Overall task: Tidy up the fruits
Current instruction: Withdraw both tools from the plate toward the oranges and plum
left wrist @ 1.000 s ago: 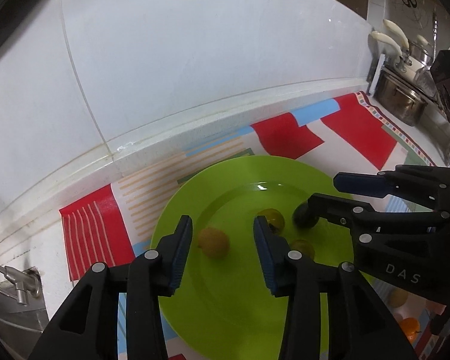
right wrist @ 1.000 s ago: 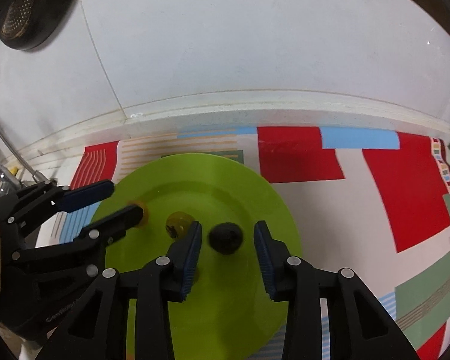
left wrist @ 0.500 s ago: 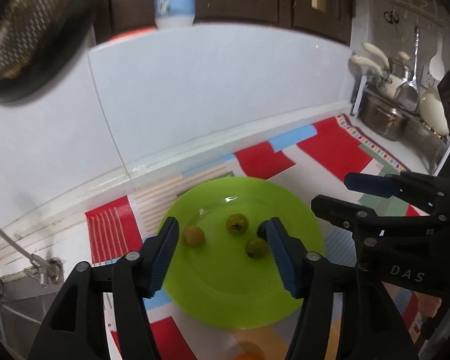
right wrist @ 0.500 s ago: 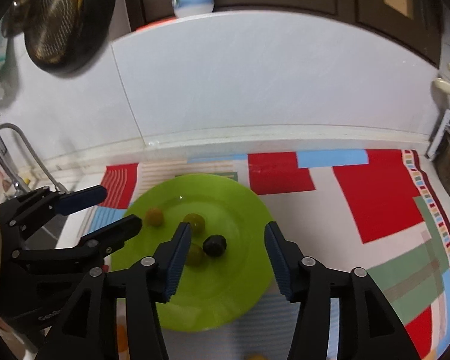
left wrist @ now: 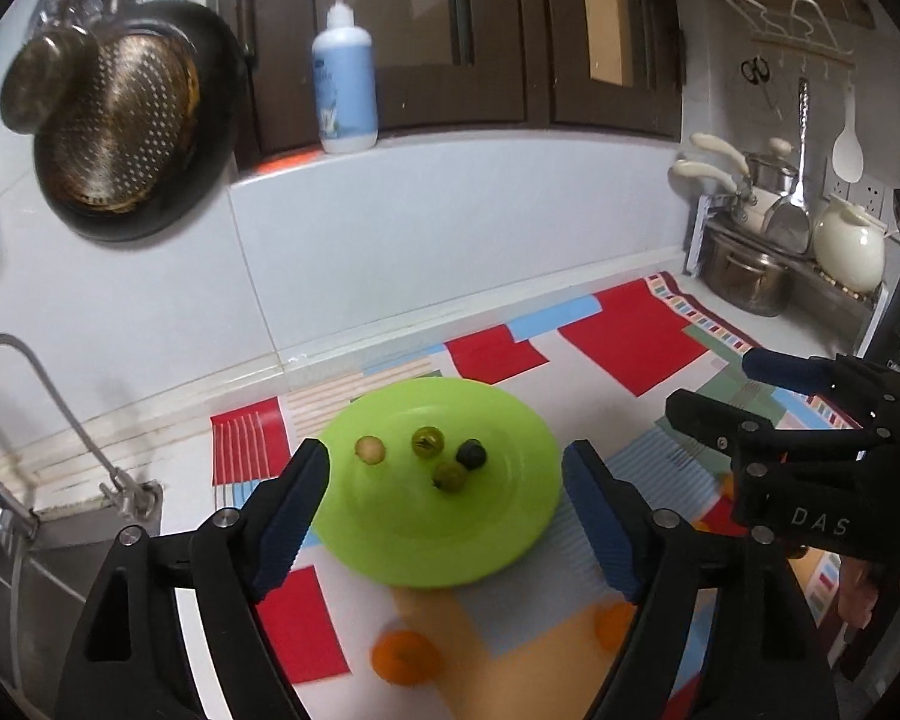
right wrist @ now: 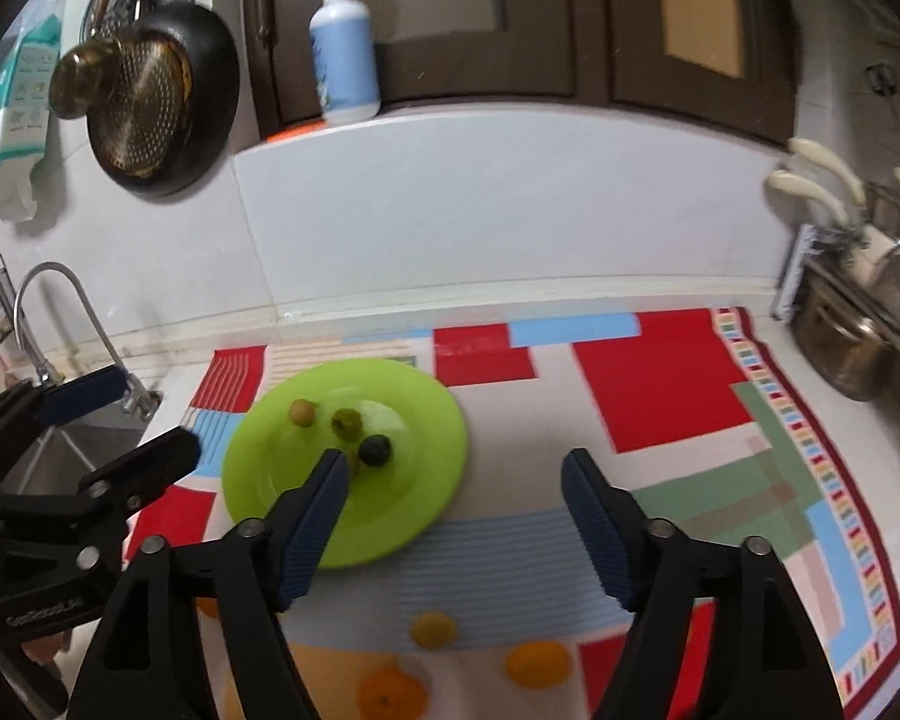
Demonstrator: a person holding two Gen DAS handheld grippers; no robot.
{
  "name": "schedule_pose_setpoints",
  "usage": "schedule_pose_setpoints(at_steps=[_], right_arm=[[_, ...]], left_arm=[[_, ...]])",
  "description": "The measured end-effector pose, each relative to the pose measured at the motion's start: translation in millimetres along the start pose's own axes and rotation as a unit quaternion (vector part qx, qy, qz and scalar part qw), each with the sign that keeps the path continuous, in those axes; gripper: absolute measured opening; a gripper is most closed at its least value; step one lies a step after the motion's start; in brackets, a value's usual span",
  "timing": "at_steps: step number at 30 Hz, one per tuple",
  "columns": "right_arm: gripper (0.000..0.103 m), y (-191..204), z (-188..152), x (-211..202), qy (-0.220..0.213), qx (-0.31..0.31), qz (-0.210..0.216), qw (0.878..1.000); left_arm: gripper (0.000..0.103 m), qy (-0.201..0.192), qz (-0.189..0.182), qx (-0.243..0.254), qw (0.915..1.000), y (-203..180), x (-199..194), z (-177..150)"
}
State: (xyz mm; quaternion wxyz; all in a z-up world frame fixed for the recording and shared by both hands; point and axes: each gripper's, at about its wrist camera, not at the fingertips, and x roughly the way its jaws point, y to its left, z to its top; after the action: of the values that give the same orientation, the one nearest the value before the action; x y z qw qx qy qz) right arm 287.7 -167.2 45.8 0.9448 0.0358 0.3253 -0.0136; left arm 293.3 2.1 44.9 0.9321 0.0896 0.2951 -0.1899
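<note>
green plate (left wrist: 510,540) with fruits ahead, between spread left gripper (left wrist: 444,516) fingers.

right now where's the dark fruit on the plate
The dark fruit lies on the green plate, toward its right in the left wrist view, touching or nearly touching the green fruit nearer the camera and just right of another green fruit.

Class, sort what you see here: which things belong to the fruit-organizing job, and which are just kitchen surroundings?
Job: green plate, four small fruits on it, e.g. dark one; orange fruits on the mat.

Surroundings: soap bottle, hanging strainer, faucet, pots.
</note>
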Motion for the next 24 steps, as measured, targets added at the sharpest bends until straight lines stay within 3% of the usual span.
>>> schedule_pose_setpoints(at_steps=[10,24], right_arm=[[0.081,-31.2,-24.8,-57.9,-0.041,0.005,-0.033,0.999],[0.081,-59.7,-69.8,-96.8,-0.049,0.013,-0.092,0.994]], left_arm=[[0.091,-0.010,0.006,-0.021,0.9997,-33.3,-35.4,-21.7],[0.095,0.017,0.009,-0.031,0.9993,-63.1,-48.2,-55.5]])
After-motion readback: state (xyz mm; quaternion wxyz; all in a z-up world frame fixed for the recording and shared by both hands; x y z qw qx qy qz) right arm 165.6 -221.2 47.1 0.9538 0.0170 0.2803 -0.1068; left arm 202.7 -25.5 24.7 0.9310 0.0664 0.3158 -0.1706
